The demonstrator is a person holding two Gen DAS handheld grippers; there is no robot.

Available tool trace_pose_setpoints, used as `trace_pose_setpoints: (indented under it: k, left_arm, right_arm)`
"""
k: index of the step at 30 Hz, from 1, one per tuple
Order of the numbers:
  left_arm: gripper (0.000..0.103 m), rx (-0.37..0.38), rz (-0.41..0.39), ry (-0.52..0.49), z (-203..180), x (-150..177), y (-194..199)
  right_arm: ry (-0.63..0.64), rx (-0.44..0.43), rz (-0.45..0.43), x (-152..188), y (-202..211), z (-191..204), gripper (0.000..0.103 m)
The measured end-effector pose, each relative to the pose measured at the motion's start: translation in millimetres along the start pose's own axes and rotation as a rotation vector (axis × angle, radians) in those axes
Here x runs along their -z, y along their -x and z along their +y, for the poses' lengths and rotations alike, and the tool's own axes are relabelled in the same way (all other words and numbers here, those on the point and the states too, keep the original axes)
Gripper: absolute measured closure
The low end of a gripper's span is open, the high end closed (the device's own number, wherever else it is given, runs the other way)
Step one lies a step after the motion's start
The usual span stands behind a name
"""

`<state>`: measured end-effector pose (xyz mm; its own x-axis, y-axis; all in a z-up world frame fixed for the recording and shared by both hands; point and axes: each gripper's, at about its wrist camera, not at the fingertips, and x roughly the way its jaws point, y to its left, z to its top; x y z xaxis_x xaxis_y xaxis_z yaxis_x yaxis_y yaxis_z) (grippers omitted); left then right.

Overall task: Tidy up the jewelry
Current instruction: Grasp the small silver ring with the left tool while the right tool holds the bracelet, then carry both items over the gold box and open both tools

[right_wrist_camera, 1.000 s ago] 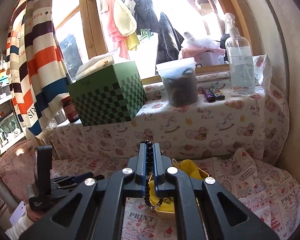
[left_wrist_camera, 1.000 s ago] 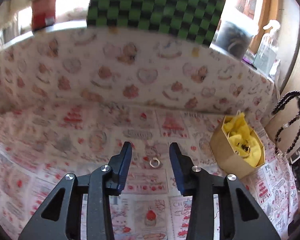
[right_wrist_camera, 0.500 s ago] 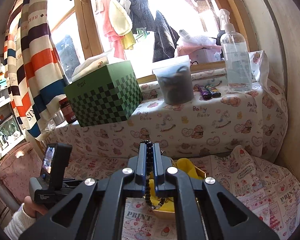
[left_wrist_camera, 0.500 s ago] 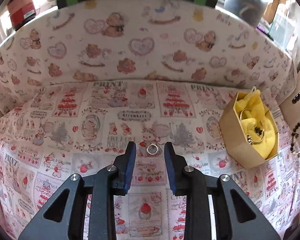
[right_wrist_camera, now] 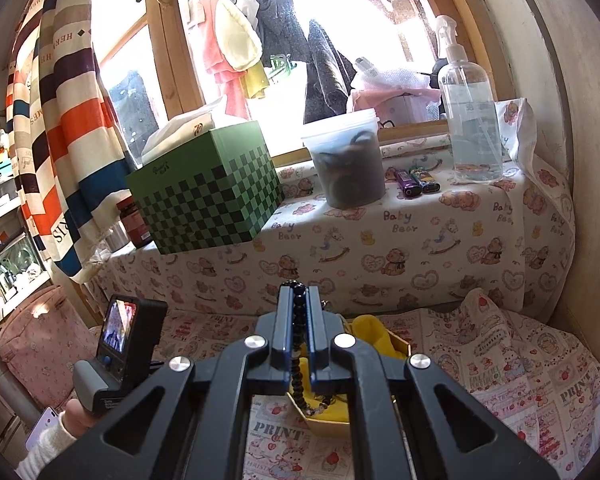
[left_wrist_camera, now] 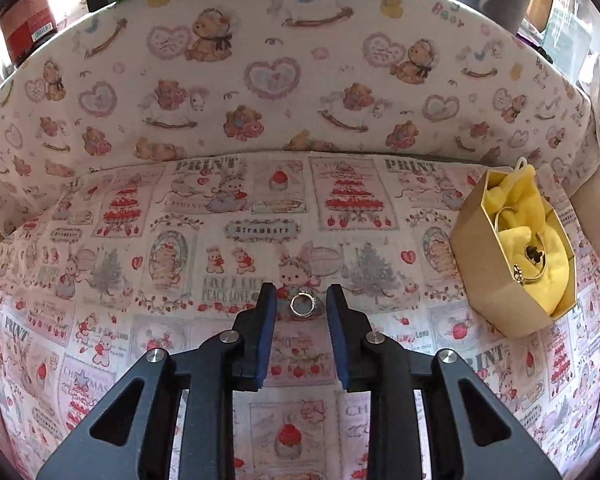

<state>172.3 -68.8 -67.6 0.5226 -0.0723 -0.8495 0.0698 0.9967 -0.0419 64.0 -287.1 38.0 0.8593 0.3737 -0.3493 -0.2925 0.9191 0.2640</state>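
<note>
- Ring (left_wrist_camera: pixel 301 305): a small silver band lying flat on the printed cloth (left_wrist_camera: pixel 260 200), right between the fingers of the left gripper (left_wrist_camera: pixel 301 300), apart from both pads.
- The left fingers are closing around it but have not yet touched it; there is a gap on each side, so the ring is not picked up.
- Box (left_wrist_camera: pixel 480 264): a tan cardboard box lined with yellow cloth, well off to the right of the left fingers, and just beyond and below the right ones. It already holds a thin bangle and what looks like another small piece.
- Bead string (right_wrist_camera: pixel 298 344): dark beads pinched between the shut fingers of the right gripper (right_wrist_camera: pixel 299 292), hanging down over the box.
- Progress, as I judge it: some pieces are in the box; the ring has to be gripped and carried across, and the bead string has to be lowered in. I cannot tell whether other jewelry lies out of view.
- Further out: a green checked box (right_wrist_camera: pixel 208 192) stands on the ledge beyond the fingers.
</note>
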Motion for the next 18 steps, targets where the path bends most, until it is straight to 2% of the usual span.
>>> trace_pose_setpoints:
  k: [3,6,9,12,15,18]
  left_arm:
    - [0.09,0.023,0.005,-0.006,-2.4,-0.7,-1.3]
    - [0.09,0.049,0.002,-0.002,-6.6,1.0,-0.8]
    - [0.09,0.023,-0.023,-0.008,-9.3,6.0,7.2]
    - [0.09,0.035,-0.043,-0.003,-8.7,7.9,19.8]
    - [0.09,0.028,-0.092,-0.002,-4.7,11.9,41.3]
    - [0.091,0.06,-0.153,0.015,0.0,17.1,70.5]
  right_arm:
    - [0.001,0.001,-0.001,-0.6,0.6,-0.3,0.098]
    - [-0.007,0.002,-0.003,-1.3,1.3,-1.9,0.098]
    - [-0.009,0.003,-0.009,-2.3,3.6,-2.8,0.098]
    - [-0.013,0.004,-0.017,-3.7,5.8,-4.1,0.098]
    - [-0.019,0.002,-0.024,-5.4,8.0,-5.8,0.098]
    - [-0.028,-0.001,-0.036,-6.7,11.4,-7.2,0.098]
